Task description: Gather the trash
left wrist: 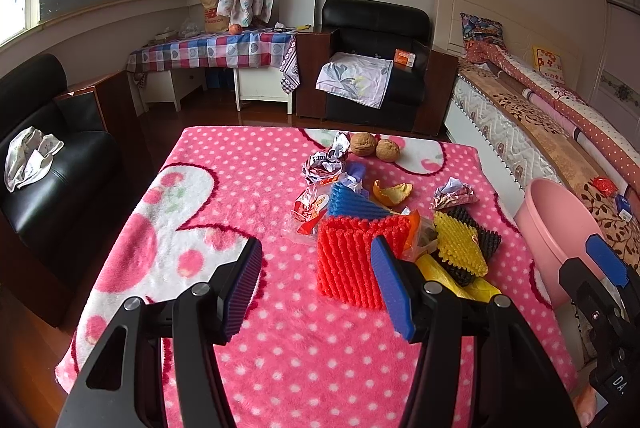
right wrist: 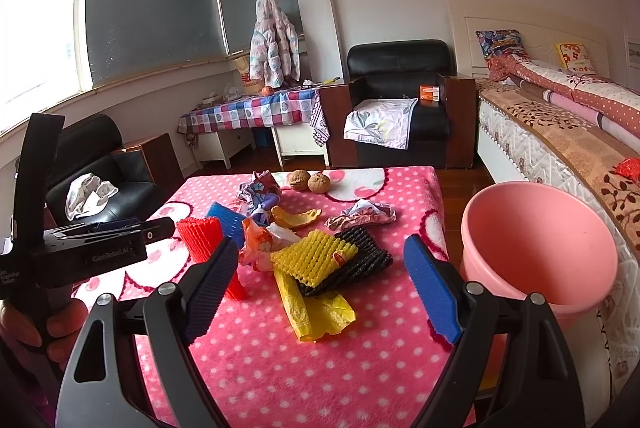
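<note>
A pile of trash lies on the pink dotted table cover [left wrist: 248, 368]: red foam net [left wrist: 352, 260], blue net [left wrist: 352, 204], yellow net [left wrist: 460, 244], black net [left wrist: 482, 232], orange peel [left wrist: 392, 193], crumpled wrappers [left wrist: 324, 164], yellow plastic bag [right wrist: 316, 304]. My left gripper [left wrist: 316, 288] is open, just short of the red net. My right gripper [right wrist: 320, 284] is open above the yellow bag and the yellow net [right wrist: 312, 258]. A pink bin [right wrist: 536, 244] stands at the table's right edge.
Two walnuts [left wrist: 376, 146] lie at the far edge of the table. A bed [right wrist: 560, 132] runs along the right behind the bin. Black armchairs [left wrist: 376, 60] stand at the back and on the left. The left gripper's body [right wrist: 80, 248] shows in the right wrist view.
</note>
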Demonstrator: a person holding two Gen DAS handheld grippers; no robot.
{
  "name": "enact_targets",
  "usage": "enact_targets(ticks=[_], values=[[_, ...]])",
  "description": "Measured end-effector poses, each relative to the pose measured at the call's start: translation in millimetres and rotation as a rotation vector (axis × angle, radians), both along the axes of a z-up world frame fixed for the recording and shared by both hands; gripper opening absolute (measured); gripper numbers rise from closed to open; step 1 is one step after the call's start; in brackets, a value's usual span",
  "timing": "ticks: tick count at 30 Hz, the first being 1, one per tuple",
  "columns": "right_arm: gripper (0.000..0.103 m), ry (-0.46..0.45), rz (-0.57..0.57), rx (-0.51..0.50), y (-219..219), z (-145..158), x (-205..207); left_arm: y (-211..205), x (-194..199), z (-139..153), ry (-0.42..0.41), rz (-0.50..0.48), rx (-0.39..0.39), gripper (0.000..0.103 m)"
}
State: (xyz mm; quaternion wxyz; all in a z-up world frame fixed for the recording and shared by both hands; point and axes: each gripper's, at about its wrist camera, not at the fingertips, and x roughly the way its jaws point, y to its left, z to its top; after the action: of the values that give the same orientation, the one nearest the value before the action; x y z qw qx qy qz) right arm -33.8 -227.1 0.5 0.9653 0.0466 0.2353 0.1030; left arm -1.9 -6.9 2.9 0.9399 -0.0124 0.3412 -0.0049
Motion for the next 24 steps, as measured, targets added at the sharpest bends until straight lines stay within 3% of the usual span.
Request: enact_targets(ticks=[11, 24], values=[[0.085, 0.022, -0.006, 0.004, -4, -8, 3, -18, 5, -8, 0.01, -0.026, -0.006, 0.057], [0.085, 0.101, 0.028, -0.004, 2, -24, 14, 7, 4, -28, 0.028, -0.124, -0.089, 0.056]])
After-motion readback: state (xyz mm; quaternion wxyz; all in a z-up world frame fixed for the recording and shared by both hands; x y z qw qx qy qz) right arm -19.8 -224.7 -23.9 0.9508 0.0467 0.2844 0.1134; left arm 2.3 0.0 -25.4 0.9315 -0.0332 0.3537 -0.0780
